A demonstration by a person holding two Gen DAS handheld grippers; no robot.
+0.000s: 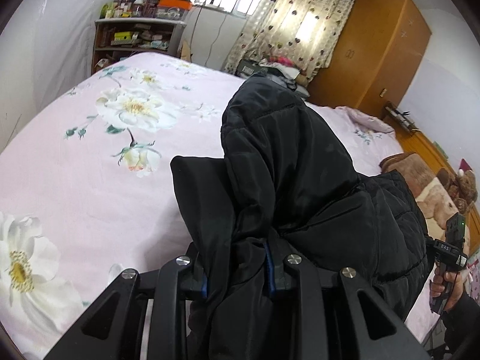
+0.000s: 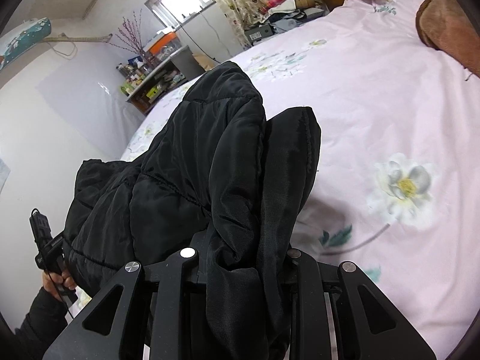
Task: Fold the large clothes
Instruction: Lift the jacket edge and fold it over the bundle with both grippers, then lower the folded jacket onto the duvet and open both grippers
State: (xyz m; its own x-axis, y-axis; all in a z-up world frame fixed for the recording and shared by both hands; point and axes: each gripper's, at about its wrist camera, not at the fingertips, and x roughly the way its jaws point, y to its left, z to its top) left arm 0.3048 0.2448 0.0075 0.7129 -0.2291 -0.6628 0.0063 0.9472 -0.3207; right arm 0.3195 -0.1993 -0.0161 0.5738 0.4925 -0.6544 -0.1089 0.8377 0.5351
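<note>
"DAS" on the right tool's body

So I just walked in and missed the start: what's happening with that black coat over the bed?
A person holds a two-finger gripper in each hand. The left gripper and the right gripper are each shut on the black padded jacket, which is bunched up between them above the pink floral bedsheet. Nothing looks neatly folded yet.

Black quilted jacket, bunched, lifted.
</note>
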